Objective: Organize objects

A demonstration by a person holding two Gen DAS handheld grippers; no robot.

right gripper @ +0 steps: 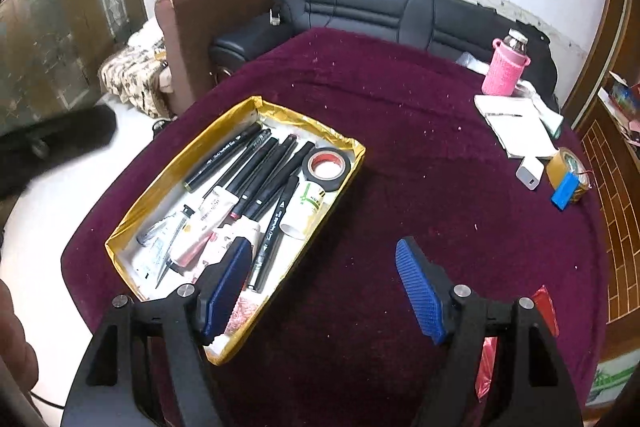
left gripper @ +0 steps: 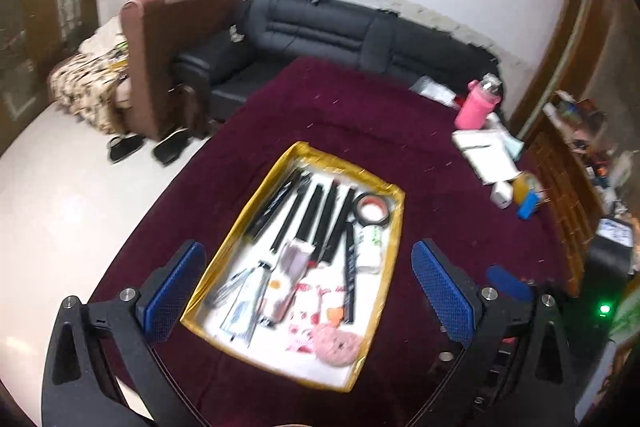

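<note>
The gold-edged tray [right gripper: 352,147] lies on the maroon-covered surface [right gripper: 420,147], toward its left half in the right wrist view. Inside it, several black markers [right gripper: 256,167] lie side by side along the tray's length, with a roll of black tape [right gripper: 326,165] at the far right corner and a small white tube with green print [right gripper: 306,207] just below the tape. Nearer the camera lie a single black pen [right gripper: 274,231], some tubes and a packet with red print; a pink fuzzy round thing [left gripper: 336,345] sits at the near end in the left wrist view.

The left claw [left gripper: 304,291] hangs above the tray with its blue pads spread wide and nothing between them. The right claw [right gripper: 324,291] hangs over the tray's near right edge, its jaws apart and empty.

Well apart, at the surface's far right, stand a bottle in a pink sleeve [right gripper: 505,69], a white notepad [right gripper: 516,123], a roll of brown tape [right gripper: 566,167] and a blue block [right gripper: 566,193]. A black sofa [right gripper: 380,7] runs behind.
</note>
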